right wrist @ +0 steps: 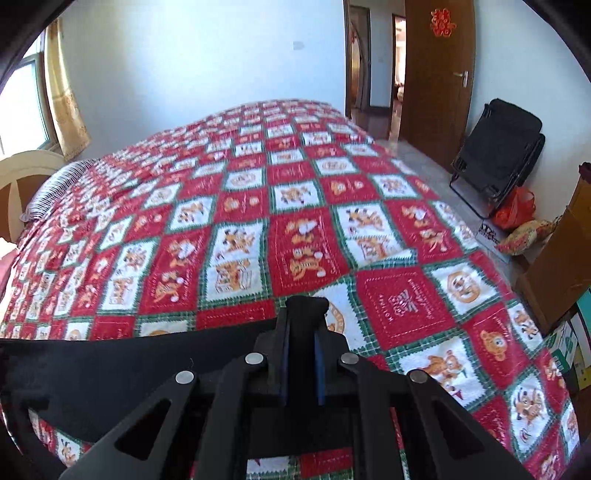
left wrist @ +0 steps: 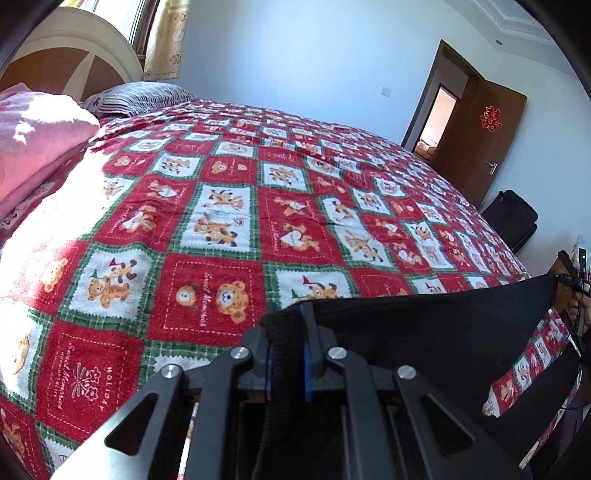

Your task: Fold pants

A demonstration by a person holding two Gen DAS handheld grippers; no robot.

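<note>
Two tongs, left tongs (left wrist: 288, 325) and right tongs (right wrist: 303, 325), clamp the black pants (left wrist: 424, 325) stretched between them.

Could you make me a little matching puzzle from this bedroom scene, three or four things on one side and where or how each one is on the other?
Things:
1. black pants
2. pink blanket
3. folding chair
4. red paper ornament

Places or states:
A. stuck on the brown door
B. leaning on the wall beside the door
C. stretched between the two grippers
D. piled by the headboard

Pairs: 1-C, 2-D, 3-B, 4-A
</note>
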